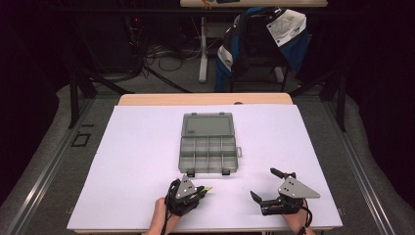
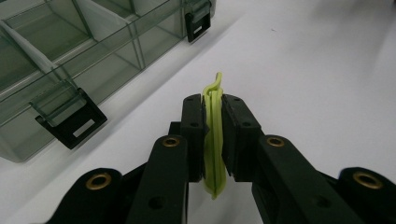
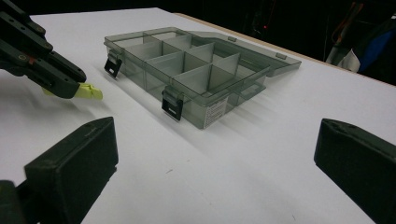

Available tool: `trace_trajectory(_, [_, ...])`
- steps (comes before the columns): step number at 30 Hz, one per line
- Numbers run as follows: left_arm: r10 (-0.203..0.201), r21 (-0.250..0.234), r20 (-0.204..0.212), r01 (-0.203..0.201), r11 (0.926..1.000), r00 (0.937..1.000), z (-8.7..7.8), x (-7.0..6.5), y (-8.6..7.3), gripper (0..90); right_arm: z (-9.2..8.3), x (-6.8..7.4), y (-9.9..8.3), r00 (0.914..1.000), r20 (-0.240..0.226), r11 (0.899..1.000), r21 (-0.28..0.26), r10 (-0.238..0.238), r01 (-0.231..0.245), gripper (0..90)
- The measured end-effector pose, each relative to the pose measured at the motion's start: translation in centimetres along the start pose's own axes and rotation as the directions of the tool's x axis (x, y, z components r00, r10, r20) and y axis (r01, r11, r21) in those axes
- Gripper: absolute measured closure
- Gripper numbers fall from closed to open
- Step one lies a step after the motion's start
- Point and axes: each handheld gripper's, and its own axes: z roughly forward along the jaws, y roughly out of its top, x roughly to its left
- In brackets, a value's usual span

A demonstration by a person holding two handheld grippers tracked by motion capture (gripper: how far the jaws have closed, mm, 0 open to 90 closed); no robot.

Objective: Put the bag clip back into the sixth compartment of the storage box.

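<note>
Held thing: a small yellow-green plastic clip (image 2: 214,140), thin and flat, made of two or three slim leaves lying side by side, with one leaf ending in a small curl at the far tip.
Clip's colour: pale lime, matte, bright against the black pads and the white surface (image 1: 137,161).
Clip's place: pinched edge-on in the left gripper (image 2: 213,105), its curled tip past the pad ends and its rounded near end showing below them; in the right gripper view its tip (image 3: 89,91) sticks out of the left gripper as a short blunt wedge above the surface.
Left gripper's jaws: clamped on the clip, pads pressing it from both sides.
Left gripper's place: near the front edge of the surface (image 1: 188,191), just in front of the organiser box's near left latch, apart from the box.
Right gripper's jaws: wide apart, nothing between them (image 3: 215,154).
Right gripper's place: at the front right of the surface (image 1: 266,185), well apart from the left one, facing the box.
Organiser box: smoky grey see-through plastic (image 1: 208,154), lid folded back flat behind it, tray split by dividers into compartments.
Latches: two black-tipped latches on the near wall, hanging open (image 2: 70,117).
Compartments: those that show look empty.
Hands: a hand holds each gripper at the lower edge of the high view.
</note>
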Motion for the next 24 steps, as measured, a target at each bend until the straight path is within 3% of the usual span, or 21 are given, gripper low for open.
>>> trace_trajectory(24, [-0.015,-0.03,-0.03,0.015,0.9994,0.9994,-1.0,1.8,0.3,79.8,-0.1,-0.4,-0.1,0.9997,0.019,1.0,-0.007,0.016,-0.016,0.0])
